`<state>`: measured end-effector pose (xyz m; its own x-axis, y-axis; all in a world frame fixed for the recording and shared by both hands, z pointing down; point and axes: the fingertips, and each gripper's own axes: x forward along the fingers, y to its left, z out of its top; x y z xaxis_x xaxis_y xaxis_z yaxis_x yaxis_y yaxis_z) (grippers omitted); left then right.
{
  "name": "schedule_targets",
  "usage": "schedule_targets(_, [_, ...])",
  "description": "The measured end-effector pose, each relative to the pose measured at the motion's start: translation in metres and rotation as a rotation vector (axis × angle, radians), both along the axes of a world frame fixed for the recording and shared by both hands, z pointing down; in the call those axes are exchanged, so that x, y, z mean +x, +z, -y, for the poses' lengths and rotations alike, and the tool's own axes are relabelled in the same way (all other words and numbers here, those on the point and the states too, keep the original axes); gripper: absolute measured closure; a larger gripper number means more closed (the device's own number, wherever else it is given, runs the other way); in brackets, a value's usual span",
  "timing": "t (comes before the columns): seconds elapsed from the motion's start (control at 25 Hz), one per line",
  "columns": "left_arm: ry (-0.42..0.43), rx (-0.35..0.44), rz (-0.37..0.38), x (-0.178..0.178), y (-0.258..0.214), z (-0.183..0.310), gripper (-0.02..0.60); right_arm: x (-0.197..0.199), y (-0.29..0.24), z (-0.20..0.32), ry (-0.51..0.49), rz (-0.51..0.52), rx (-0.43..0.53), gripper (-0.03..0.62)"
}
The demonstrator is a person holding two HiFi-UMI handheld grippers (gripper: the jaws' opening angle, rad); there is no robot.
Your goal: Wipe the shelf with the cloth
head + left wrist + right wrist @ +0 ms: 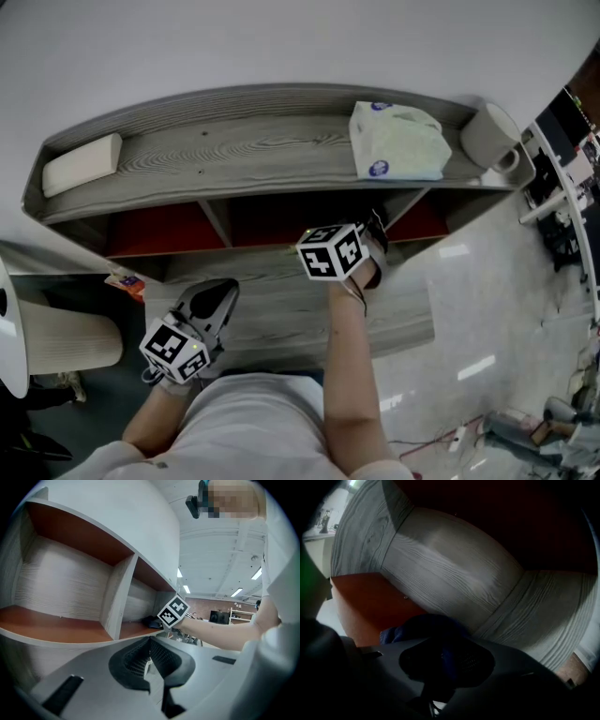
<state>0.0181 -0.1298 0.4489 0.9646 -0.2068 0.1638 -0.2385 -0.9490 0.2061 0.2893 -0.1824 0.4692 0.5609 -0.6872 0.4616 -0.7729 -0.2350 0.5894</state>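
Mid-wipe: your right gripper (449, 660), jaws pinching the dark cloth (419, 626), reaches into the shelf (234, 155) cubby at centre frame, while your left gripper (217, 295) hangs lower left, jaws together and empty; next, likely a sweep along the red floor.

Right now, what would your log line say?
right tool: shut on blue cloth | where: inside shelf compartment | left tool: shut, empty, outside shelf
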Motion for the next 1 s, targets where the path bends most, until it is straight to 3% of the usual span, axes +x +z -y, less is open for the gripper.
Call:
schedule_targets(0.44, [0.019, 0.000, -0.012, -0.002, 0.000, -0.005, 0.566, 0.005, -0.001, 0.019, -0.010, -0.015, 0.012, 0.525])
schedule_targets(0.64, [0.027, -0.003, -0.018, -0.003, 0.001, -0.009, 0.566, -0.005, 0.001, 0.008, -0.031, 0.061, 0.057, 0.525])
schedule_targets(1.0, [0.026, -0.011, -0.022, -0.006, 0.004, -0.009, 0.566, -0.030, 0.003, -0.020, -0.077, 0.096, 0.050, 0.525])
